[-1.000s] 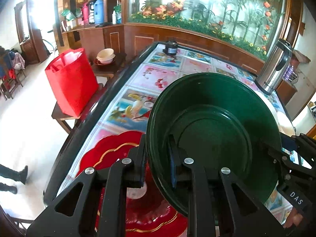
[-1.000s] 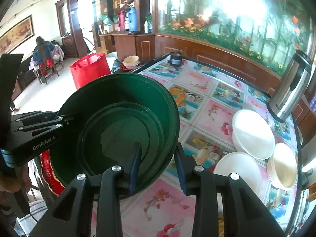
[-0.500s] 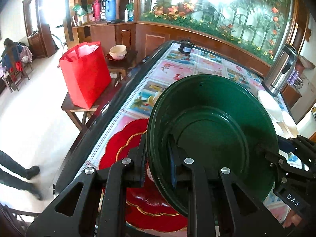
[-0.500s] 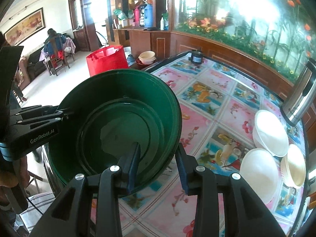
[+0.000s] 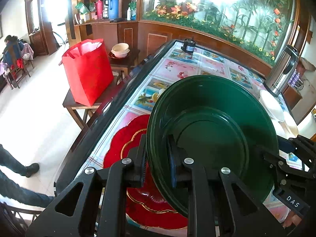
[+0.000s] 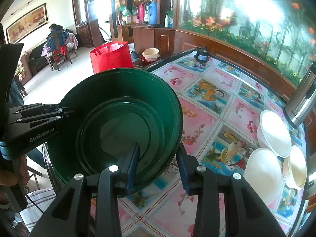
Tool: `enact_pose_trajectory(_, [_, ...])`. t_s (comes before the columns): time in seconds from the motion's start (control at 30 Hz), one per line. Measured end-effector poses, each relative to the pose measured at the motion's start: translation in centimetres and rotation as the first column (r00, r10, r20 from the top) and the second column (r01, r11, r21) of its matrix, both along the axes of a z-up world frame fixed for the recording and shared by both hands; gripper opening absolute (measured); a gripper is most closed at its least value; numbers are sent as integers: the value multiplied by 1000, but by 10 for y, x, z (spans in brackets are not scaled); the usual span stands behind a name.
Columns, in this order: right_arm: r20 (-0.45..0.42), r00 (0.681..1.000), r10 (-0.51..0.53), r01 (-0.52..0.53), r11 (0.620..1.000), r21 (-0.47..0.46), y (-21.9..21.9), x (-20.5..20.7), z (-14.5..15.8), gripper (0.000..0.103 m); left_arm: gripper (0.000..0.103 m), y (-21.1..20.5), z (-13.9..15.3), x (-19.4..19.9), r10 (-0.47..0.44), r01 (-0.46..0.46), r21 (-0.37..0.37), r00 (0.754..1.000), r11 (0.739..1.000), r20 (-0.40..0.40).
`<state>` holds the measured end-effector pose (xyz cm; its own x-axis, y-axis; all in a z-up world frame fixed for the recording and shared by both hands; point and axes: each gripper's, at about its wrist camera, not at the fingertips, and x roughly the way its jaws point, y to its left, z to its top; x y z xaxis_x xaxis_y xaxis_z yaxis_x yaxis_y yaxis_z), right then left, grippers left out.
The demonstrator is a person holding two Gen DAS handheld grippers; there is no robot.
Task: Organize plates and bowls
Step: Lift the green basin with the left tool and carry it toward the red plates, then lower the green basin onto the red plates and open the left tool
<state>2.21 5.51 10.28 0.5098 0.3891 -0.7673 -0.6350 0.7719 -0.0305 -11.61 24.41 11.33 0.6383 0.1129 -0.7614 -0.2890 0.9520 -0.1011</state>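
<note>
Both tongs grasp the dark green bowl (image 5: 213,136) above the fruit-print table (image 6: 217,106), the left gripper (image 5: 158,162) clamped over its rim at seven o'clock and the right gripper (image 6: 158,163) at five, with the red scalloped plate (image 5: 122,138) lying beneath it.

**Bright dining room, dark wood, glass planter wall**

Pale tiled floor (image 5: 35,106), glossy under strong daylight from tall windows (image 6: 102,4) at the far left. Dark wooden cabinets (image 6: 150,37) along the back wall, thermoses and bottles on top. Behind the worktop's (image 6: 215,106) far edge, a wood-framed glass case (image 5: 227,13) of artificial flowers and bamboo. Beside the worktop's left edge, a low wooden side table (image 5: 79,104) bearing a red bag (image 5: 86,71). Framed painting (image 6: 26,23) on the white left wall; seated figure (image 6: 57,39) beneath.
</note>
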Motion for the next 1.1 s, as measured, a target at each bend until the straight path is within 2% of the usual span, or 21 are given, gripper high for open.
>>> enact_pose_trajectory(0.43, [-5,1000,30,-30,1000,-7,11,-5,-3,40,18,10,-5,-5,28,-28,-11,1000,1000,-10])
enact_pose_trajectory(1.1, [-84,994,72,-78,995,-64,43,-4,-40,41,18,29,-35,-5,95,-95,10,994,995,-59])
